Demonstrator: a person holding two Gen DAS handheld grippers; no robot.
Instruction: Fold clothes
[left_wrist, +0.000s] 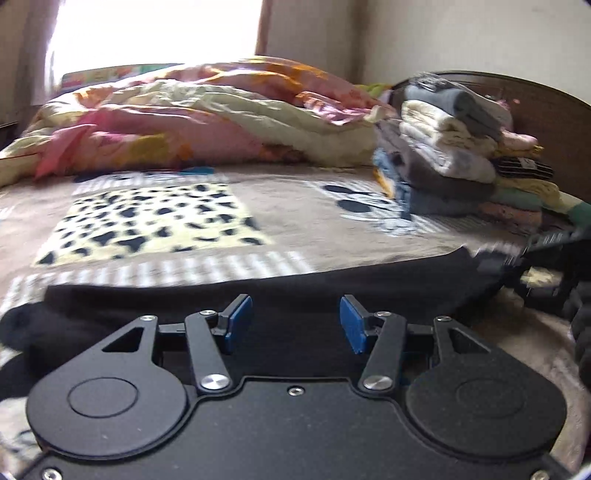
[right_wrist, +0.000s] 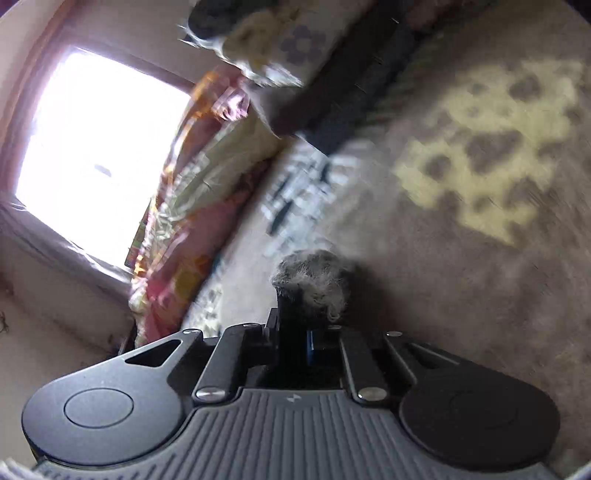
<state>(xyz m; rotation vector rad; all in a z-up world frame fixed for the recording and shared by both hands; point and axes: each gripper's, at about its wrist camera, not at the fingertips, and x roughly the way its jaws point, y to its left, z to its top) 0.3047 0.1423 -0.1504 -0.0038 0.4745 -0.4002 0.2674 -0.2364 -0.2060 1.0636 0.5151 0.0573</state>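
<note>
A black garment (left_wrist: 332, 280) lies spread across the near part of the bed. My left gripper (left_wrist: 295, 317) hovers just above it, its blue pads (left_wrist: 240, 317) wide apart and nothing between them. At the right edge of the left wrist view, my right gripper (left_wrist: 546, 258) sits at the garment's far corner. In the right wrist view, that gripper (right_wrist: 306, 325) is shut on a bunched fold of black cloth with a fuzzy grey lining (right_wrist: 314, 288), which sticks out past the fingertips. The right wrist view is rolled sideways and blurred.
A tall stack of folded clothes (left_wrist: 454, 158) stands at the back right, against the dark headboard (left_wrist: 535, 110). A crumpled pink and yellow quilt (left_wrist: 207, 118) runs along the far side under the bright window (right_wrist: 92, 155). The brown bedspread (left_wrist: 147, 221) has leopard patches.
</note>
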